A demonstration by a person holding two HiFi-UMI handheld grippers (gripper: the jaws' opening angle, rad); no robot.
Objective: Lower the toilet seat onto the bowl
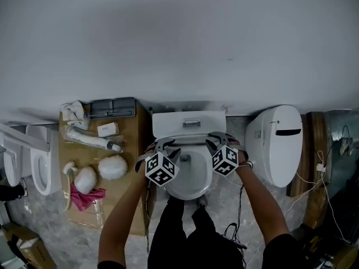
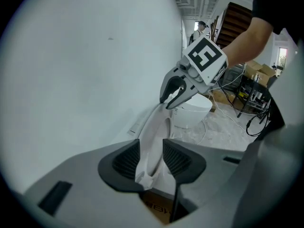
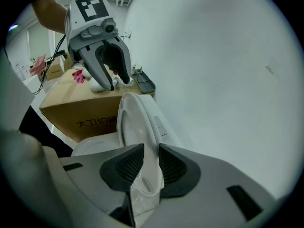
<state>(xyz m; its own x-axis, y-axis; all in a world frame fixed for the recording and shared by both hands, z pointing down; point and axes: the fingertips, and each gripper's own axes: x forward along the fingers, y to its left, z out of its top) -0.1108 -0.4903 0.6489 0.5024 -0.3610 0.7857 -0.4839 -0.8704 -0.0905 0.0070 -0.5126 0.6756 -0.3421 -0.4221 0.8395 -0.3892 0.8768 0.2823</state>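
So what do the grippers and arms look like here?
Same build, left gripper and right gripper: grey bodies, dark ribbed pads, each carrying a white cube with black square markers. Thin cable hangs by the right forearm. Black short sleeves.

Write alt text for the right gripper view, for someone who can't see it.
The right gripper clamps the edge of a raised white toilet seat. The left gripper grips its far edge, with a cardboard box behind and a pale wall on the right.
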